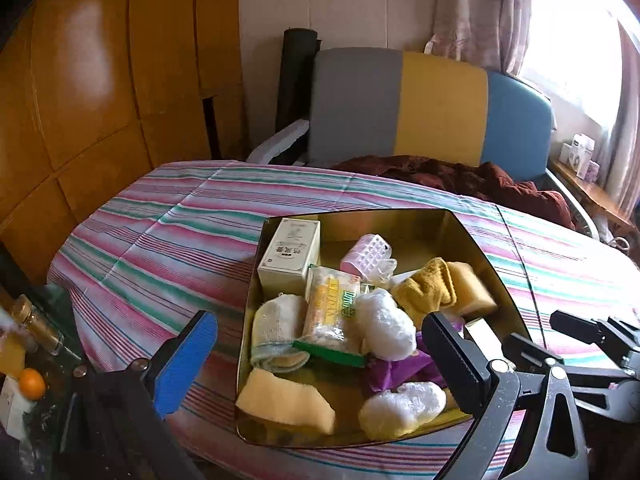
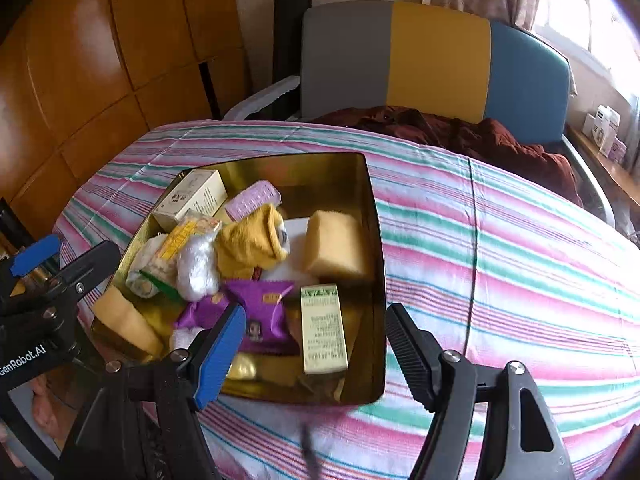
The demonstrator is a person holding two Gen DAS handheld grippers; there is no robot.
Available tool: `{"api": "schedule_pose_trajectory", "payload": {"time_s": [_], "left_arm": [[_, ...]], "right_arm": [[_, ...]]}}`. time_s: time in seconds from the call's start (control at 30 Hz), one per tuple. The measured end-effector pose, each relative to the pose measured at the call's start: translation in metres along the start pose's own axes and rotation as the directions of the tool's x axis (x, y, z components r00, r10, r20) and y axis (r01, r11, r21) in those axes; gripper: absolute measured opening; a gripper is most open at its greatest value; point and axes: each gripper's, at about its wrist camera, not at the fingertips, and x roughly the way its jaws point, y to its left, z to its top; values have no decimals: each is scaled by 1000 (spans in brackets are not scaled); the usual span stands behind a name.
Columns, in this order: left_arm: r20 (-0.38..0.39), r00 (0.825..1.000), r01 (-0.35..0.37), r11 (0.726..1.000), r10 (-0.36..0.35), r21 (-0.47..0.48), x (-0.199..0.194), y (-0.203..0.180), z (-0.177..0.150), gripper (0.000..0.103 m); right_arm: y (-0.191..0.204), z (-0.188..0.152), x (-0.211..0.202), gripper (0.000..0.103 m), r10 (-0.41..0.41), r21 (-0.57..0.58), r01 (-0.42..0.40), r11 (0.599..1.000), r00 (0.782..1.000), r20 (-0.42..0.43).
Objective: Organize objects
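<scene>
While both grippers hang over the striped bedsheet (image 1: 168, 240), I see my left gripper (image 1: 320, 344) at the bottom of its own view with its jaws spread wide and nothing between them; its blue pad sits lower left and its black finger lower right, above the tin's near edge. My right gripper (image 2: 316, 336) is likewise wide open and empty, its blue pad over the tin's near-left part and its black finger just outside the tin's right wall.

The gold tin (image 1: 472, 236) rests on the sheet in the centre of both views, crowded with things. In the left view a cream box (image 1: 288, 256) stands in its upper left corner, with a pink blister pack (image 1: 366, 252) to its right. Below the box lie a rolled pale cloth (image 1: 276, 328), a yellow-printed snack packet (image 1: 332, 312) and a white plastic bundle (image 1: 384, 328). A mustard sock (image 1: 424, 288) and a yellow sponge (image 1: 472, 288) sit toward the right wall. A second sponge (image 1: 284, 404) and another white bundle (image 1: 400, 404) lie along the near edge.

In the right view a purple packet (image 2: 264, 320) lies in the tin's middle near the blue pad, and a slim green-and-cream box (image 2: 324, 328) lies flat to its right.

At the top of both frames stands a grey, yellow and blue headboard (image 1: 440, 104), with a maroon blanket (image 1: 480, 180) bunched below it.
</scene>
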Motion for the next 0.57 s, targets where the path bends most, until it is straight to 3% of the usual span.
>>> {"api": "schedule_pose_trajectory", "payload": {"time_s": [0.57], "left_arm": [[30, 1000, -2, 999, 3, -33, -6, 2, -6, 103]], "right_arm": [[1, -8, -1, 74, -25, -1, 25, 1000, 1000, 7]]}}
